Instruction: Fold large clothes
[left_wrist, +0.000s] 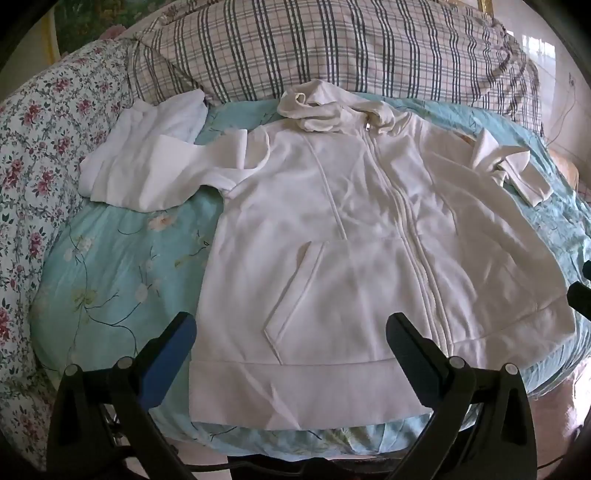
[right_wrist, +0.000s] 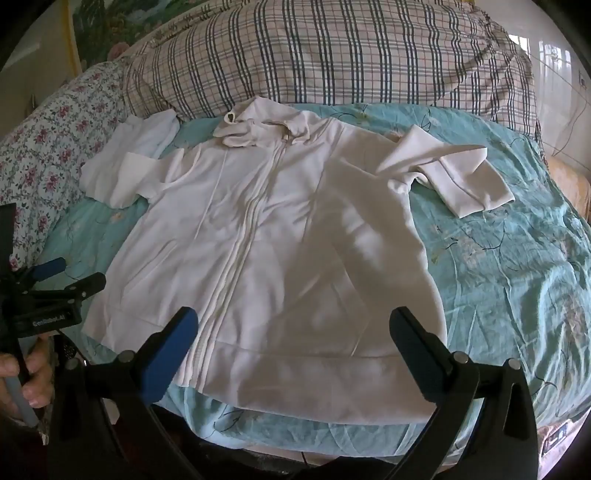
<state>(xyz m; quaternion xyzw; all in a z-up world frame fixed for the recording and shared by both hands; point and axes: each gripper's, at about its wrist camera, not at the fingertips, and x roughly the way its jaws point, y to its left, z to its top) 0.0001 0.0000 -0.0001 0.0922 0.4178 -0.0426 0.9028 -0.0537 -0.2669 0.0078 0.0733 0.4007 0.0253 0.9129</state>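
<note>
A white zip-up hoodie (left_wrist: 351, 240) lies flat, front up, on the bed; it also shows in the right wrist view (right_wrist: 266, 240). Its hood (left_wrist: 321, 110) is bunched at the far end. Its left sleeve (left_wrist: 236, 155) and right sleeve (right_wrist: 454, 177) are crumpled at the shoulders. My left gripper (left_wrist: 291, 325) is open and empty, above the hem's left part. My right gripper (right_wrist: 295, 321) is open and empty, above the hem's right part. The left gripper also shows at the left edge of the right wrist view (right_wrist: 70, 277).
A second white garment (left_wrist: 147, 162) lies at the hoodie's far left. The bed has a teal floral sheet (left_wrist: 122, 258). A plaid pillow (left_wrist: 332, 48) lies along the far end. A floral quilt (left_wrist: 33, 147) rises on the left.
</note>
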